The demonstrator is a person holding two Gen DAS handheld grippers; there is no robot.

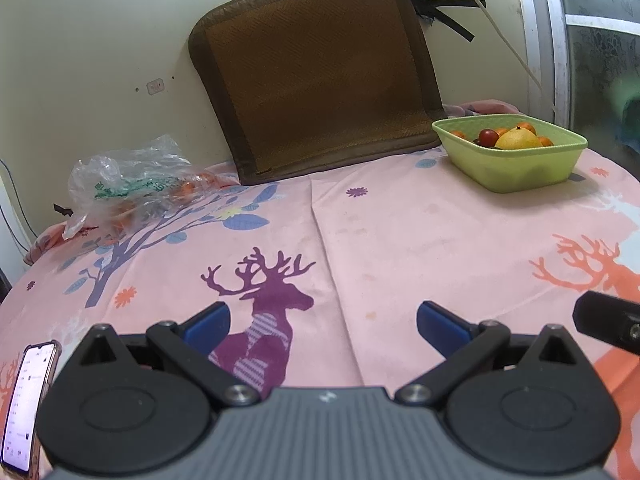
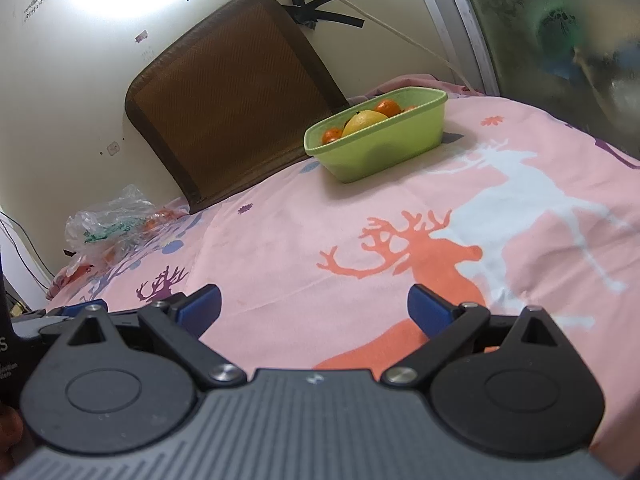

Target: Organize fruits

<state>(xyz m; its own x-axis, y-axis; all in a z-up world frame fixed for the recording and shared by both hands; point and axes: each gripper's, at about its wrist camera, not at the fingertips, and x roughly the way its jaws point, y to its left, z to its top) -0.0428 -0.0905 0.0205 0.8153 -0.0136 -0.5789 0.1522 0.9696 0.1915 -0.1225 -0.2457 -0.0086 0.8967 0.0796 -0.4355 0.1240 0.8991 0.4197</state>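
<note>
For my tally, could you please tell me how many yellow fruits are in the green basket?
1: the yellow fruit sits mid-basket among small orange fruits; others may be hidden beneath.

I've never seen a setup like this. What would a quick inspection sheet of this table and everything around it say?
Surface: pink deer-print cloth, creased down the middle, faintly stained.
Job's things: green tub at the far right holds small oranges, a yellow fruit and a dark red one; more orange fruit seems to lie in the plastic bag at the far left.
Clutter: phone with its screen lit, at the near left edge.
Grippers: left gripper and right gripper both open, empty, low over the cloth.
Cables: white cord from a wall plug, taped; dark wires at the far left.
Surroundings: brown mat leaning on the wall; frosted window on the right.
</note>
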